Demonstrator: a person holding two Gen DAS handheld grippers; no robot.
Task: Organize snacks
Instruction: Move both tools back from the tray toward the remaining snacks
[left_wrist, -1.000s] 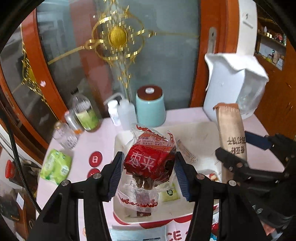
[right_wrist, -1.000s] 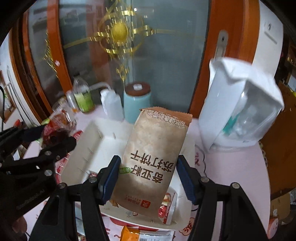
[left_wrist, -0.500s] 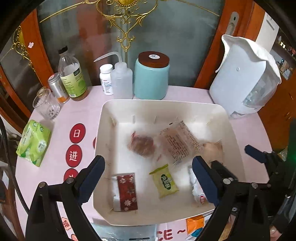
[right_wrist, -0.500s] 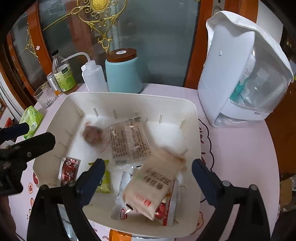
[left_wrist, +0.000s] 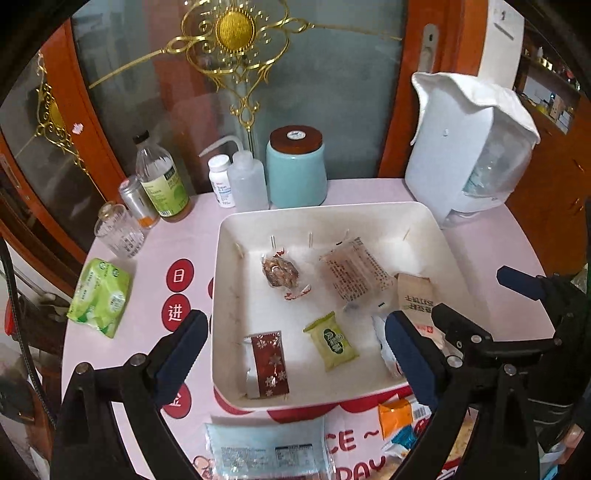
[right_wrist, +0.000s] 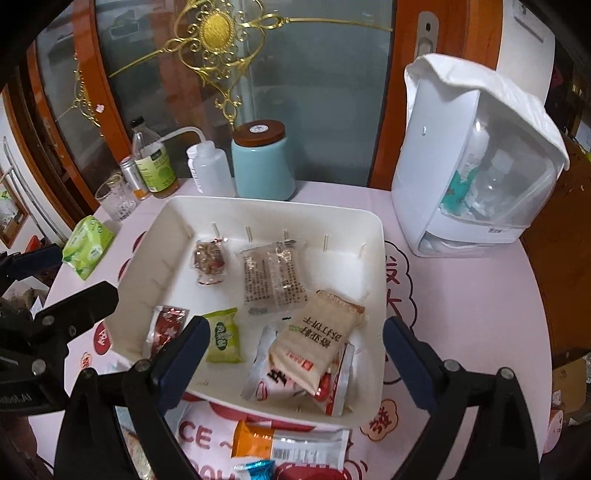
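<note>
Looking through my left wrist camera, I see the white tray (left_wrist: 424, 218) sitting mid-worktop (left_wrist: 491, 254), its far edge just short of the teal jar (left_wrist: 296, 168) and the squeeze bottle (left_wrist: 246, 181). Bare pink worktop runs along the tray's right edge up to the white appliance (left_wrist: 469, 147) at the far right corner. Inside the tray, the clear nut packet (left_wrist: 280, 271) lies toward the far left corner, a printed clear packet (left_wrist: 356, 273) beside it, a red packet (left_wrist: 269, 363) at the near left corner and a green sachet (left_wrist: 332, 341) near the front edge. The tan cracker pack (left_wrist: 415, 299) at the right edge is partly covered by my tongs. My left tongs (left_wrist: 295, 354) are spread wide and empty, over the tray's near edge. A pale blue packet (left_wrist: 266, 446) by the worktop's near edge is cut off below. My right tongs (left_wrist: 480, 306) enter from the right, also parted, gripping nothing.

From my right wrist camera, my right tongs (right_wrist: 291, 354) gape wide over the tray's (right_wrist: 280, 206) near right corner, touching nothing. The tan cracker pack (right_wrist: 317, 339) rests tilted on red-and-white wrappers (right_wrist: 334, 387) whose print I cannot read. An orange packet (right_wrist: 255, 445) lies on the worktop (right_wrist: 461, 295) in front of the tray. A green tissue pack (right_wrist: 86, 245) sits near the worktop's left edge, well apart from the tray.
</note>
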